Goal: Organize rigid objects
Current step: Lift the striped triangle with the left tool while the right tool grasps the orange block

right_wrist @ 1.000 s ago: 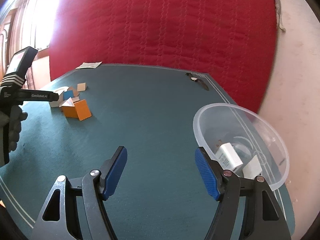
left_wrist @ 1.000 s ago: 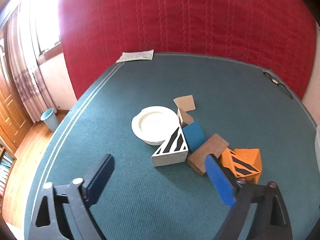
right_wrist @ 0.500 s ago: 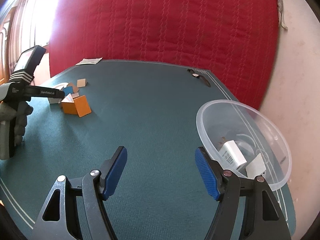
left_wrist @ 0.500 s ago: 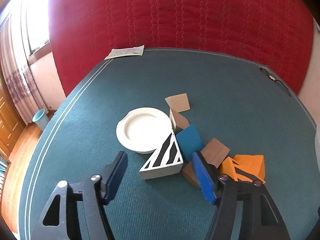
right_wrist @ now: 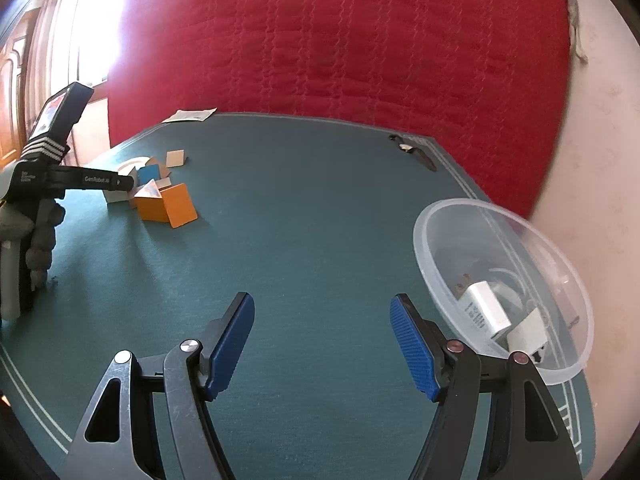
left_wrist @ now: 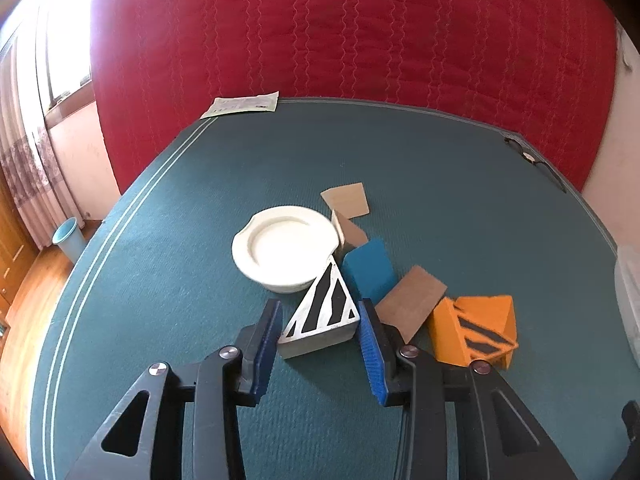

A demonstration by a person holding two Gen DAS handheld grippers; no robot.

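Note:
A white wedge with black stripes (left_wrist: pixel 326 300) lies on the green table beside a white plate (left_wrist: pixel 244 240). My left gripper (left_wrist: pixel 320 320) straddles the wedge, its jaws closing, and both blue pads touch the wedge's sides. Right of it lie a blue block (left_wrist: pixel 368 268), a brown block (left_wrist: pixel 412 300) and an orange striped wedge (left_wrist: pixel 472 328). My right gripper (right_wrist: pixel 322 308) hovers open over bare table with nothing between its fingers. A clear bowl (right_wrist: pixel 500 240) to its right holds a white charger (right_wrist: pixel 484 312).
Two tan pieces (left_wrist: pixel 346 202) lie behind the plate. A paper sheet (left_wrist: pixel 244 105) and glasses (left_wrist: pixel 532 158) rest near the far table edge, under a red quilted backdrop. A gloved hand (right_wrist: pixel 40 232) holds the left gripper at the table's left.
The left gripper's jaws have narrowed from wide open to the sides of the striped wedge, which now sits between them. The right gripper has kept still.

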